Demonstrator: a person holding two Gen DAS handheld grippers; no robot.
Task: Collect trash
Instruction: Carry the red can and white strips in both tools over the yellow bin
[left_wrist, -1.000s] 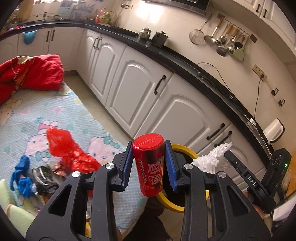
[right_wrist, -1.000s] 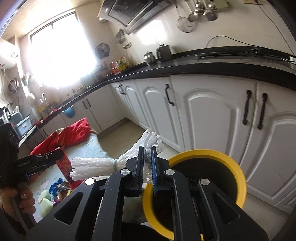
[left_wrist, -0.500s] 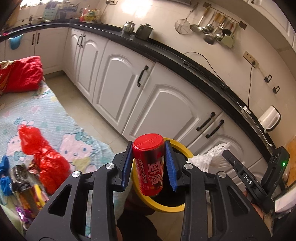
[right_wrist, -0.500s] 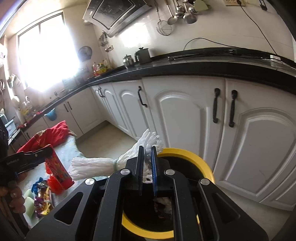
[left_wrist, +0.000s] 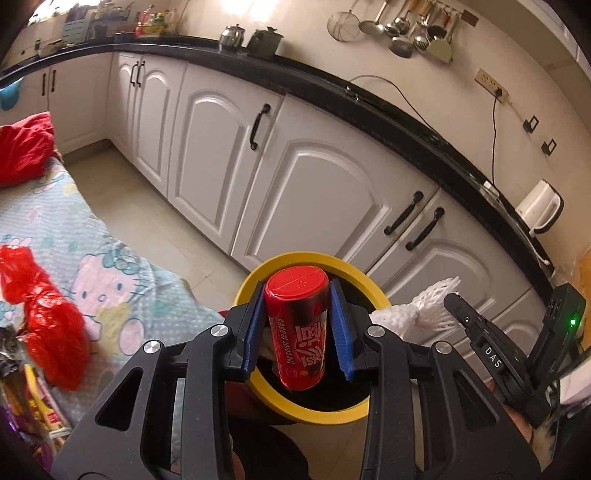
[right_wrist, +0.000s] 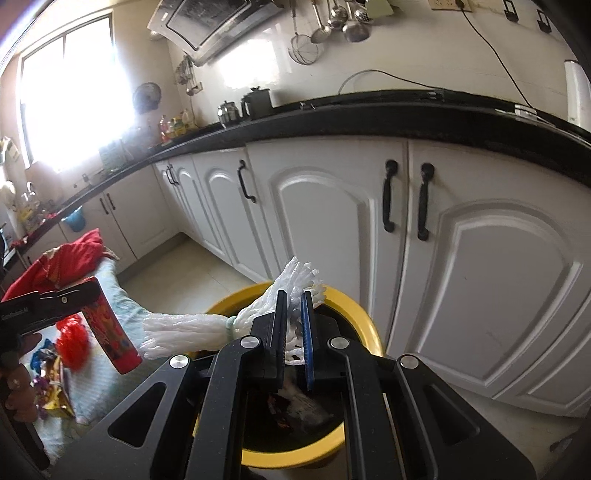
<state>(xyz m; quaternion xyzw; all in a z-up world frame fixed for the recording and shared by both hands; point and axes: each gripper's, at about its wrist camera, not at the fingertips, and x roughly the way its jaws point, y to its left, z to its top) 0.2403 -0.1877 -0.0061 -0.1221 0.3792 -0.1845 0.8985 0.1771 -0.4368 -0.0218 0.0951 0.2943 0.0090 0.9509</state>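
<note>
Now left gripper (left_wrist: 297, 328) fingers pinch the red can (left_wrist: 298, 328), right gripper (right_wrist: 294, 325) fingers pinch white foam net (right_wrist: 207, 330); release only once the bin (right_wrist: 364, 325) mouth lies directly below both fingertips.

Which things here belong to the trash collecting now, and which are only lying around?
For the job:
- red can, held in the left tool
- white foam net, held in the right tool
- yellow-rimmed bin
- wrappers on the table

Only lying around:
- kettle
- hanging utensils
- red cloth
</note>
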